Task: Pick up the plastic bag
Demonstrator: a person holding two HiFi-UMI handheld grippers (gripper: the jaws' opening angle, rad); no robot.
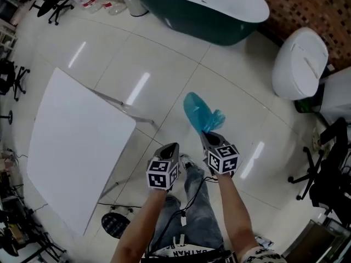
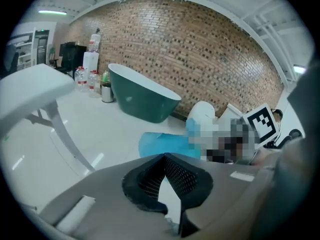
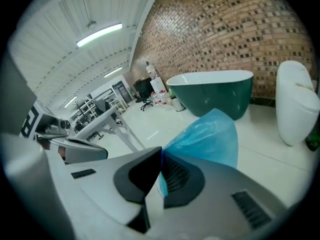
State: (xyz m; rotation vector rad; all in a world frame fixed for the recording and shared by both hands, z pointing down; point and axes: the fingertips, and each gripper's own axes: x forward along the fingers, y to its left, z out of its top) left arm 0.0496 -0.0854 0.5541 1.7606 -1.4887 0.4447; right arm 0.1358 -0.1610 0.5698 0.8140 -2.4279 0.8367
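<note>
the plastic bag (image 1: 201, 114), blue and crumpled, was off the floor (image 1: 164, 64), pinched at one gathered end by the right gripper (image 1: 207, 137). in the right gripper view the jaws were pressed together on a fold of the bag (image 3: 207, 139), and the rest of it billowed out ahead of them. from the head view the bag hung in the air over the pale tiles, well clear of the near corner of the white desk (image 1: 77, 147) on the left and of the white toilet (image 1: 299, 62) on the right. a dark green bathtub (image 1: 208, 15) stood farther off, by the brick wall (image 1: 307, 4).

the left gripper (image 1: 173, 147) was held just beside the right one, apart from the bag. its own view showed its jaws closed tip to tip with nothing between them, the blue bag (image 2: 162, 145) lying beyond them. both of the person's forearms reached up from the bottom edge of the head view, over jeans (image 1: 192, 212).
</note>
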